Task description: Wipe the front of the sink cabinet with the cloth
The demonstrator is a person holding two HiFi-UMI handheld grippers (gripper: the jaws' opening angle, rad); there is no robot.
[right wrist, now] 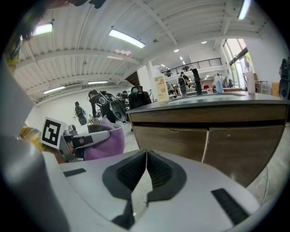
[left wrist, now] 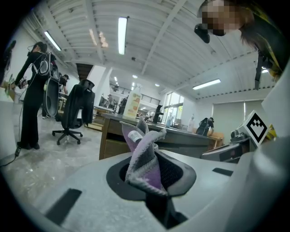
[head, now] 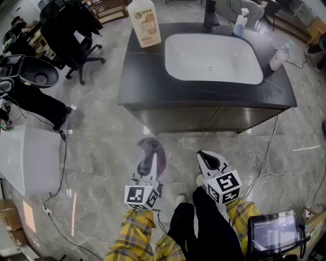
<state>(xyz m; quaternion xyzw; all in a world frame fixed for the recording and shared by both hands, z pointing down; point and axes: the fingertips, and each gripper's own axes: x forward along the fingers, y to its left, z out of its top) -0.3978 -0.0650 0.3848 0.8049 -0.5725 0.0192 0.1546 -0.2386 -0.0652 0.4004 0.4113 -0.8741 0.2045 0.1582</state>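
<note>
Office chair (head: 69, 28), soap jug (head: 144, 23), tablet (head: 275, 233)

Open floor (head: 102, 148) runs up to the sink cabinet front (head: 204, 120); a cable (head: 268, 148) trails at its right.

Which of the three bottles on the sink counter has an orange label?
The big white jug left of the basin. The spray bottle by the tap and the small bottle at the right edge show no orange.

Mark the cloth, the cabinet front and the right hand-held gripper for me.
cloth (left wrist: 144, 152), left gripper view, the fold standing up between the jaws.
cabinet front (right wrist: 176, 138), right gripper view, the left door panel.
right hand-held gripper (right wrist: 146, 158), right gripper view, the seam where its shut jaws meet.
</note>
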